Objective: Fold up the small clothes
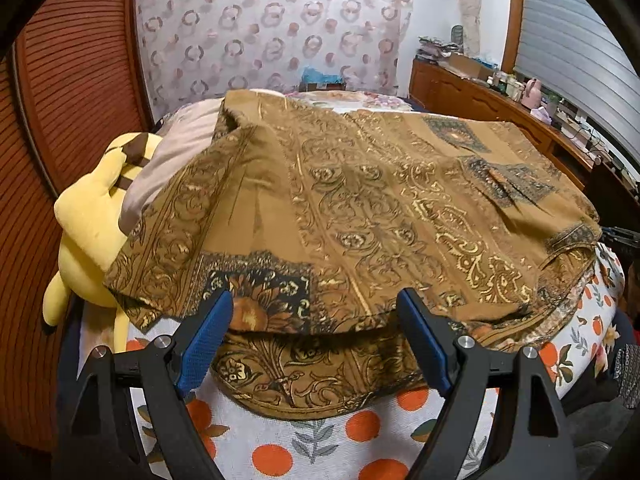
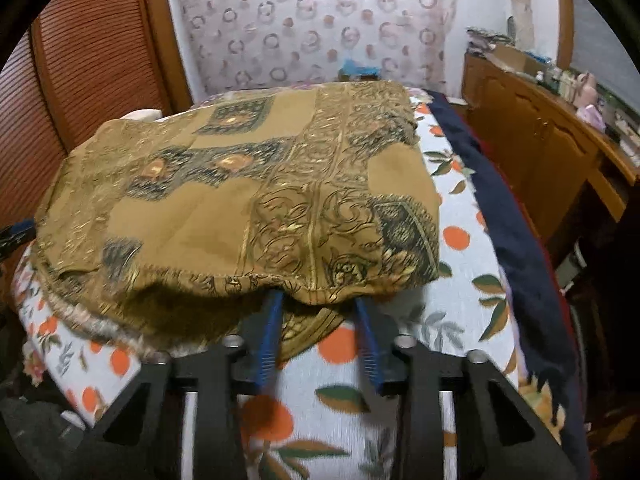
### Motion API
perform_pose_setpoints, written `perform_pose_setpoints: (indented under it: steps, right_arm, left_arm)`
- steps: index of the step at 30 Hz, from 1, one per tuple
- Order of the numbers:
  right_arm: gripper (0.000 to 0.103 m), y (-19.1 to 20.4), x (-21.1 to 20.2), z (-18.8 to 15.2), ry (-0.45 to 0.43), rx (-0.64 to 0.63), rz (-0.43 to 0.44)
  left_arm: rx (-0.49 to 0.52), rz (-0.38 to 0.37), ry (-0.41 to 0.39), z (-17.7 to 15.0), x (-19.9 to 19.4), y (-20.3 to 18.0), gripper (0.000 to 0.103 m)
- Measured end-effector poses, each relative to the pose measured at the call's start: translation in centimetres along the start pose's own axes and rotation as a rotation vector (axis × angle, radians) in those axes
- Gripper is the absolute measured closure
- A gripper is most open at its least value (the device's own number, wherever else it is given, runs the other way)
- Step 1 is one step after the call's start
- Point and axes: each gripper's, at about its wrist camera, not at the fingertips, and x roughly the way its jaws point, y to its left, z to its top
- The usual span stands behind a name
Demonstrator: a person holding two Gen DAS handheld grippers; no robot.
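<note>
A brown garment with gold and dark paisley print (image 1: 360, 208) lies folded on the bed, its upper layer laid over a lower one. My left gripper (image 1: 316, 316) stands wide open at the garment's near edge, a blue pad on each side of the folded hem without touching it. In the right wrist view the same garment (image 2: 248, 200) bulges over my right gripper (image 2: 318, 304). Its blue fingers (image 2: 270, 332) stand a narrow gap apart, and their tips are hidden under the upper layer's hem. The lower layer and the sheet show between them.
The bed's white sheet with orange fruit print (image 2: 460, 280) spreads under the garment. A yellow plush toy (image 1: 88, 232) and a pillow (image 1: 176, 156) lie at the left. A wooden dresser (image 2: 532, 152) with clutter stands right; a slatted wooden panel (image 1: 80, 80) stands left.
</note>
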Motion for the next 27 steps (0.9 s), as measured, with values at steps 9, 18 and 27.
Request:
perform_pose_setpoints:
  steps: [9, 18, 27]
  right_arm:
    - [0.098, 0.6, -3.8, -1.6, -0.080, 0.006, -0.054]
    - [0.099, 0.4, -5.3, -3.4, -0.057, 0.033, -0.050]
    - [0.055, 0.3, -6.6, -1.3, -0.142, 0.026, -0.093]
  left_arm:
    - [-0.027, 0.014, -0.006, -0.4, 0.0, 0.6, 0.019]
    - [-0.075, 0.038, -0.051, -0.5, -1.7, 1.8, 0.019]
    - [-0.119, 0.085, -0.053, -0.4, -1.9, 3.3, 0.019]
